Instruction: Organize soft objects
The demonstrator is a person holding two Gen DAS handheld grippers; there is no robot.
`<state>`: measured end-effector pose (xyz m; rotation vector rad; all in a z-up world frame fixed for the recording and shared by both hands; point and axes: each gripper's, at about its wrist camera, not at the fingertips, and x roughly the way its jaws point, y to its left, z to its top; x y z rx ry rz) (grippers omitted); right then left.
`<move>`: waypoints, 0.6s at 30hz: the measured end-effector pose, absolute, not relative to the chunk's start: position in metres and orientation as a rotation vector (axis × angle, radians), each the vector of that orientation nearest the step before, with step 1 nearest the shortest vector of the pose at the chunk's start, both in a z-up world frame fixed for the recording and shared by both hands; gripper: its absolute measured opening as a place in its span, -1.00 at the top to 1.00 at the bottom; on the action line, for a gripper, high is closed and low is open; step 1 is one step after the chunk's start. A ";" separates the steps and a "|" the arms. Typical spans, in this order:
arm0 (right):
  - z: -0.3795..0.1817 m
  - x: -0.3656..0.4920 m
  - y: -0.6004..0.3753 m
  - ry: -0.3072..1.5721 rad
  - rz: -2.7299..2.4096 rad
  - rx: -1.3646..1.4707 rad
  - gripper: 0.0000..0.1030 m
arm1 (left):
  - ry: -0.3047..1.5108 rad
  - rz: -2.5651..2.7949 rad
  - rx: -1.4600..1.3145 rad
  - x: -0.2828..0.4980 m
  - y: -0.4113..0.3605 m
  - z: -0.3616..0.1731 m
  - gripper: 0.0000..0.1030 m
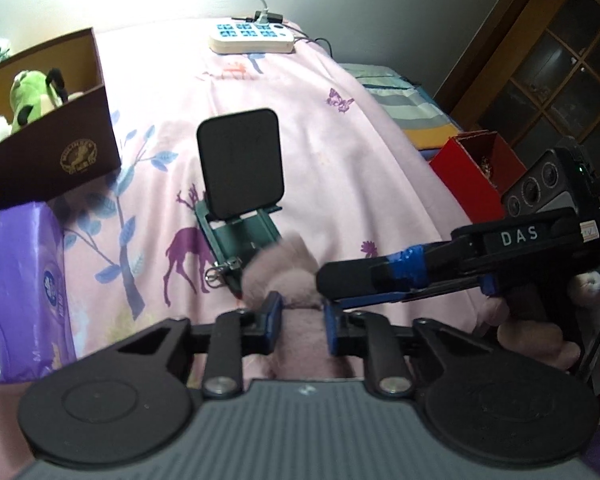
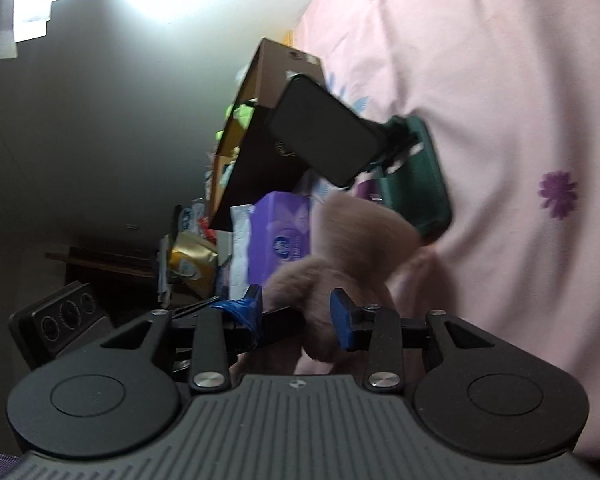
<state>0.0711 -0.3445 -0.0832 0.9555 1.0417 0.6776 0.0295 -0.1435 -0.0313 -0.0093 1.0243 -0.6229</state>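
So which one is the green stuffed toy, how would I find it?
Start at the pink bedsheet with the deer print, then look to its far left for the tall dark brown box. The green plush toy pokes out of the box's open top; it is the only bright green thing, with small black patches.

Readable text, one item: white letters "DAS" on black label strip atop right gripper (image 1: 324, 282) body, seen from left wrist view.

Round gold emblem on front of dark brown box (image 1: 56, 160): ring lettering too small to read. Purple tissue pack (image 1: 24, 280): round logo, print blurred (same in right wrist view). Small sticker by "DAS" strip: illegible.
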 end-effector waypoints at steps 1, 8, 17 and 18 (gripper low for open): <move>-0.078 0.073 -0.339 1.029 0.684 0.942 0.60 | 1.014 -0.634 -0.013 0.030 -0.139 -0.027 1.00; -0.073 0.080 -0.322 0.998 0.574 0.908 0.55 | 1.014 -0.606 0.006 0.044 -0.098 -0.037 1.00; -0.094 0.061 -0.327 1.044 0.387 0.882 0.54 | 0.987 -0.651 0.170 0.040 -0.076 -0.063 -0.42; -0.096 0.059 -0.325 1.048 0.379 0.868 0.54 | 0.989 -0.675 0.191 0.041 -0.079 -0.066 -0.42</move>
